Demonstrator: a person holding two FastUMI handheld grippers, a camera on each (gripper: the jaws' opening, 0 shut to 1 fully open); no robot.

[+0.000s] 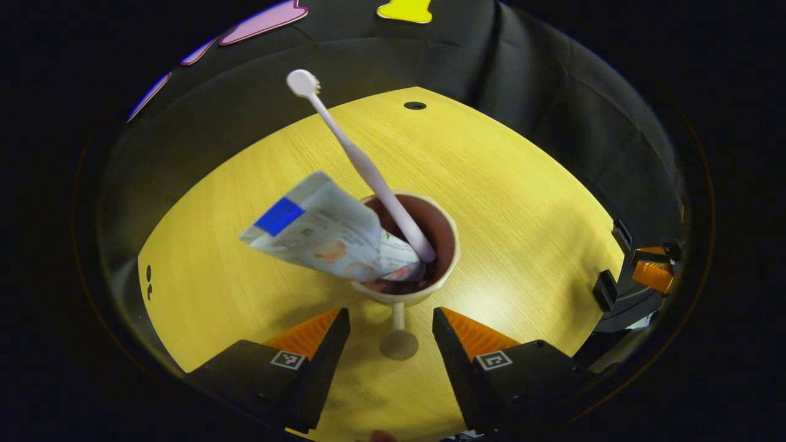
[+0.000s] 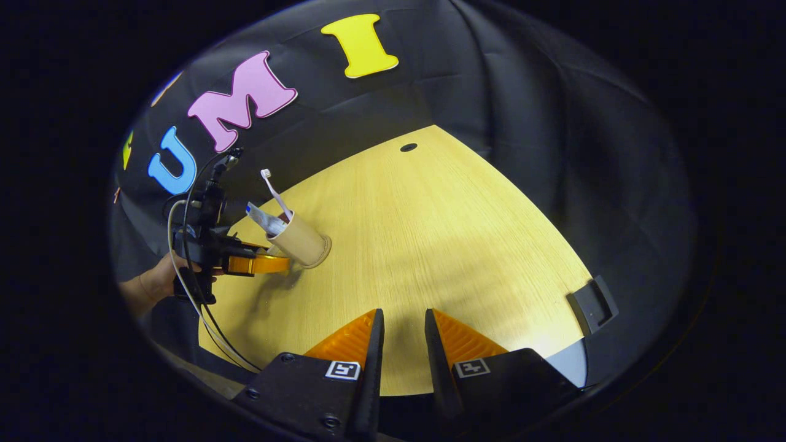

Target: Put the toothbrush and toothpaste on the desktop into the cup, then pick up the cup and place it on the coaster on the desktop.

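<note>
Fingers of the left gripper (image 1: 391, 334) spread wide, nothing held, cup (image 1: 424, 258) just beyond with toothbrush (image 1: 362, 162) and toothpaste (image 1: 322, 230) inside. Right gripper (image 2: 399, 344) slightly parted, empty, over the yellow desktop (image 2: 442, 233), black cloth wall (image 2: 522, 92) behind.

Wood-grain matt desktop (image 1: 522, 202), smooth plastic cup (image 1: 451, 245), glossy crinkled toothpaste (image 1: 331, 233) tube, matt cloth wall (image 2: 522, 110).

Left tongs (image 1: 391, 322) agape, right tongs (image 2: 403, 319) narrowed.
</note>
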